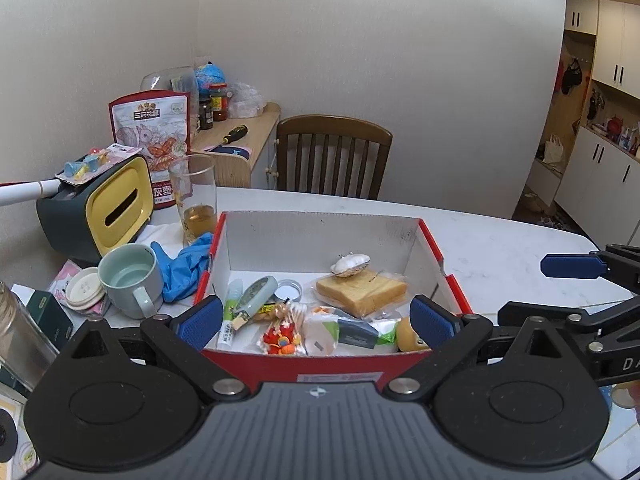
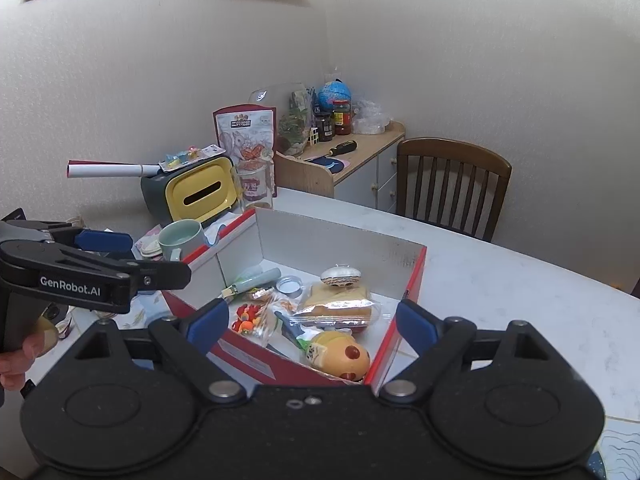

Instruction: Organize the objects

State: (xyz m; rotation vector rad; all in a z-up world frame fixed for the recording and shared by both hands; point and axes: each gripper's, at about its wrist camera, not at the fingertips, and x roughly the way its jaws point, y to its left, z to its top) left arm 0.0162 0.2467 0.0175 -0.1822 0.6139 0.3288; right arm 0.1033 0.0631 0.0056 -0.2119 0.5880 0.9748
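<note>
A red cardboard box (image 1: 320, 232) with a white inside stands on the white table, also in the right wrist view (image 2: 340, 248). In it lie a bagged slice of toast (image 1: 362, 290), a shell-shaped purse (image 1: 352, 264), a glue stick (image 1: 232, 300), a tin lid (image 1: 289, 290), a yellow toy (image 2: 340, 354) and several small packets. My left gripper (image 1: 316, 320) is open just before the box's near wall, nothing between its pads. My right gripper (image 2: 312, 324) is open at the box's near right corner, holding nothing. One finger (image 1: 568, 266) of it shows beside the box.
Left of the box are a pale green mug (image 1: 130, 276), a blue glove (image 1: 184, 268), a tall glass (image 1: 196, 200), a yellow-faced tissue box (image 1: 104, 212) and a snack bag (image 1: 152, 136). A wooden chair (image 1: 332, 156) stands behind the table. A side cabinet (image 2: 360, 152) holds jars.
</note>
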